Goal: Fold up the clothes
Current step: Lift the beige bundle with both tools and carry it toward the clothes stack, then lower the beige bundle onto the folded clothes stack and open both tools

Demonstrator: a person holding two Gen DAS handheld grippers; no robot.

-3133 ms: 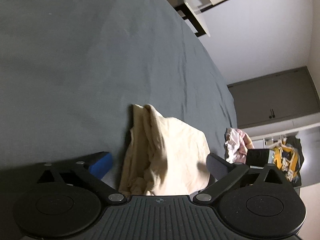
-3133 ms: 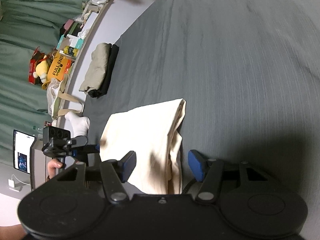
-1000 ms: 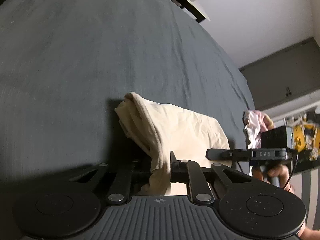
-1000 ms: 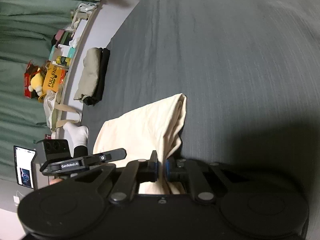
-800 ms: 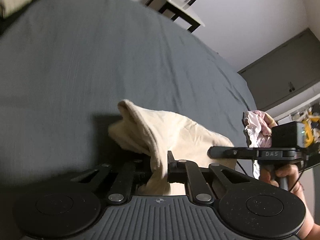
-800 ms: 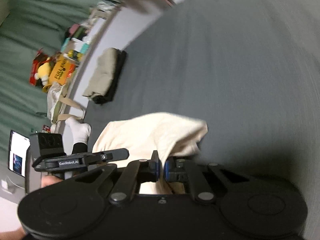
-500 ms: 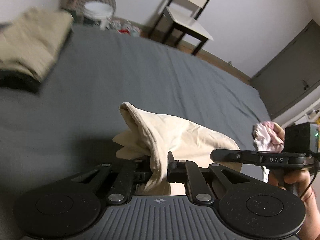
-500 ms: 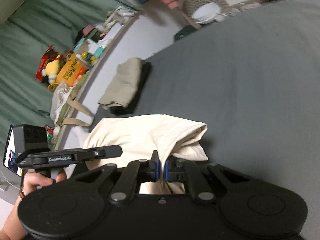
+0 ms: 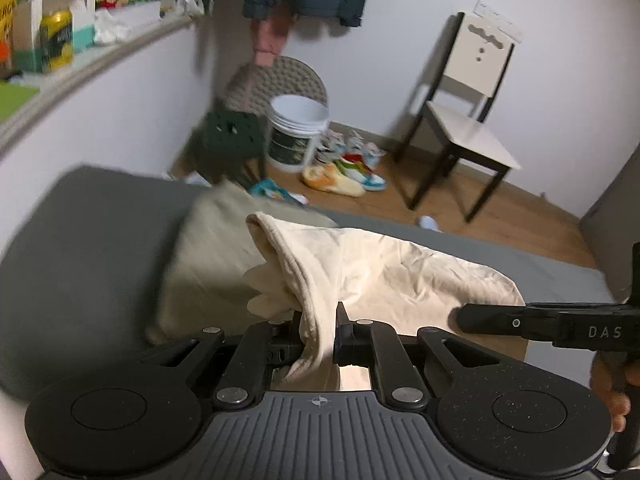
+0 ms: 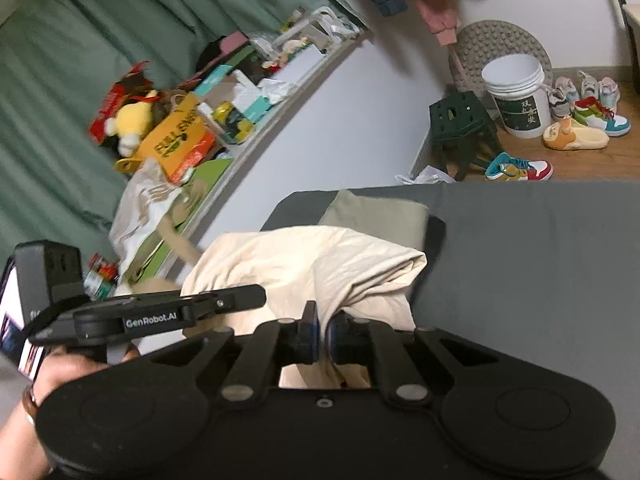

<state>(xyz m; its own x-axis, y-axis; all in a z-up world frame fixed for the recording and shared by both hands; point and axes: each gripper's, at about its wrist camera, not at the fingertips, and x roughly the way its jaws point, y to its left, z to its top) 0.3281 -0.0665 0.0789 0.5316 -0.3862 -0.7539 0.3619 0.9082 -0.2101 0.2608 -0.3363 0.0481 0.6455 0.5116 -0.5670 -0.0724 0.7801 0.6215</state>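
Nearest each camera, both tools are clamped on cloth: the left hand-held gripper (image 9: 320,334) has its jaws pinched on a thick fold of the cream garment (image 9: 384,276), and the right hand-held gripper (image 10: 322,334) is closed almost flush on another bunch of the same piece, with only a sliver of cloth between its blue pads. The cream garment sits folded and carried between the two, its long axis running from one tool to the other, so each holds one end and neither is nearer the bulk. Just beyond and below it lies the olive folded stack (image 10: 376,212) at the far corner of the grey bed (image 10: 540,248); the cream bundle already overlaps it in both views. Judged from this, the coming move turns on lowering the bundle squarely forward onto that stack. Beyond, a white bucket (image 9: 298,136) stands on the floor.
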